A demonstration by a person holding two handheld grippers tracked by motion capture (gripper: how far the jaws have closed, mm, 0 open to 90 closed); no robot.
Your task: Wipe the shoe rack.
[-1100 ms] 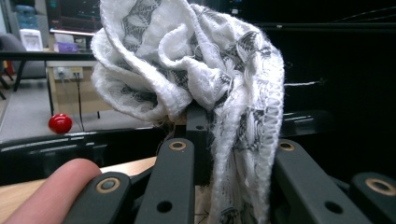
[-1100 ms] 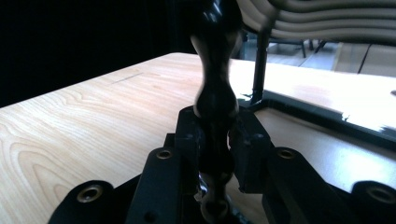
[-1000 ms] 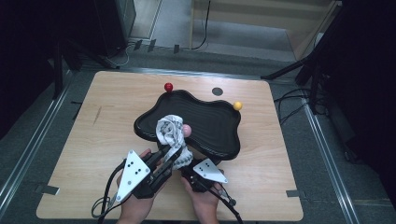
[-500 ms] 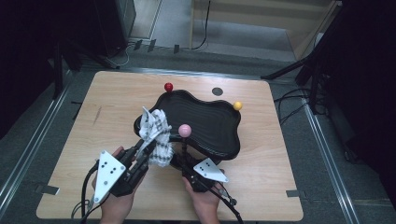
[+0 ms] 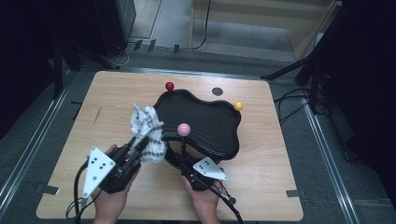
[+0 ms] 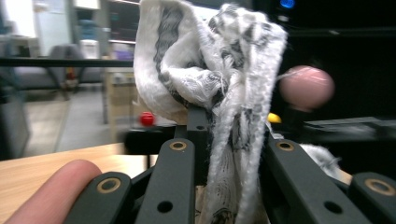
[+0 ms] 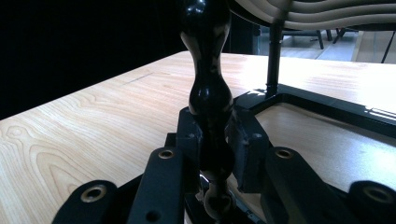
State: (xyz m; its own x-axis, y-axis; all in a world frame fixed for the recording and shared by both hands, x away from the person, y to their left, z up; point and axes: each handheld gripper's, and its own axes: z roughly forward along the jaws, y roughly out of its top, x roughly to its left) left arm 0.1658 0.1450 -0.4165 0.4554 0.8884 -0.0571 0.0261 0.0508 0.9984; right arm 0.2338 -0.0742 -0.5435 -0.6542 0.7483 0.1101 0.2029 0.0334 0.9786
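Observation:
My left gripper [image 5: 141, 143] is shut on a crumpled white cloth with grey print [image 5: 147, 127], held up just left of a black wavy tray [image 5: 210, 122]. In the left gripper view the cloth [image 6: 210, 79] rises from between the jaws of the left gripper [image 6: 219, 140], with the pink ball [image 6: 306, 87] blurred behind it. My right gripper [image 5: 183, 157] is shut on the black turned post [image 5: 183, 144] that carries the pink ball [image 5: 183, 129] at the tray's near edge. The right gripper view has that post [image 7: 208, 93] pinched between the pads of the right gripper [image 7: 212, 135].
A red ball [image 5: 169, 86] and a yellow ball [image 5: 238, 106] top the tray's two other corners. A dark round hole [image 5: 217, 91] marks the wooden table [image 5: 275, 154] behind the tray. A black base frame [image 7: 327, 105] lies under the tray. Dark stands and cables surround the table.
My left gripper has carried the cloth leftward, off the pink ball and away from the tray's near edge. The pink ball is now uncovered. The right gripper has stayed on the post.

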